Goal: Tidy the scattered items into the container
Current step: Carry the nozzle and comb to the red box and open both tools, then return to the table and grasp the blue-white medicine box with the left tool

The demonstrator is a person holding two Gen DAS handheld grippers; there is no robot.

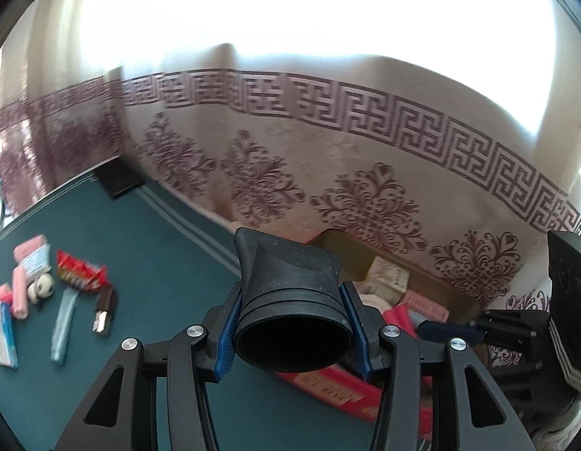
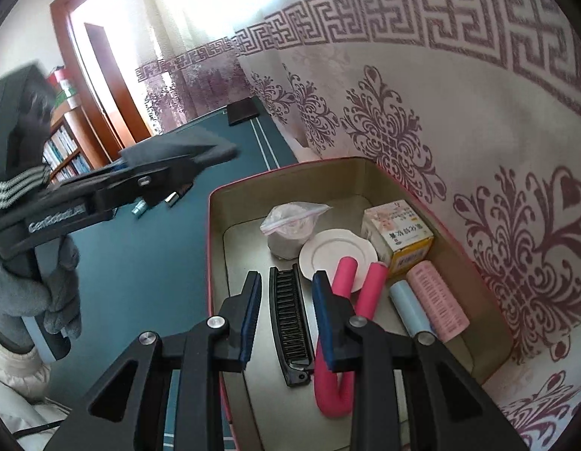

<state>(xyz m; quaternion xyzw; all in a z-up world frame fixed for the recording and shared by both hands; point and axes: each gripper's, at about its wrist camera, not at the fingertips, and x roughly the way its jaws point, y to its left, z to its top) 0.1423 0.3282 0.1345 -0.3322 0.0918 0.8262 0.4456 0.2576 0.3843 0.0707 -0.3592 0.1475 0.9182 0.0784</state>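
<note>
A black nozzle (image 1: 290, 300), wide round mouth toward the camera, is clamped between the blue pads of the left gripper (image 1: 290, 332) above the green table (image 1: 159, 263). In the left wrist view, the loose things still on the table are seen at about 9 o'clock: pink rollers (image 1: 20, 297), a red packet (image 1: 82, 272), a pale blue tube (image 1: 63, 325), a small white ball (image 1: 42, 288) and a blue-and-white packet (image 1: 3, 332).

The right gripper (image 2: 286, 312) is held over the red-rimmed tin (image 2: 215, 263) with its jaws a little apart and nothing pressed between them. A black hair comb (image 2: 288, 319) is seen lying on the tin floor in the gap between the pads. Also in the tin, toward 1 o'clock, are a bent pink foam roller (image 2: 369, 289), a white saucer (image 2: 337, 253), a plastic bag (image 2: 290, 225), a small box (image 2: 399, 235), a pale blue roll (image 2: 408, 310) and a pink hair roller (image 2: 436, 300). At 9 o'clock a gloved hand (image 2: 31, 297) is seen on the other gripper's handle.
</note>
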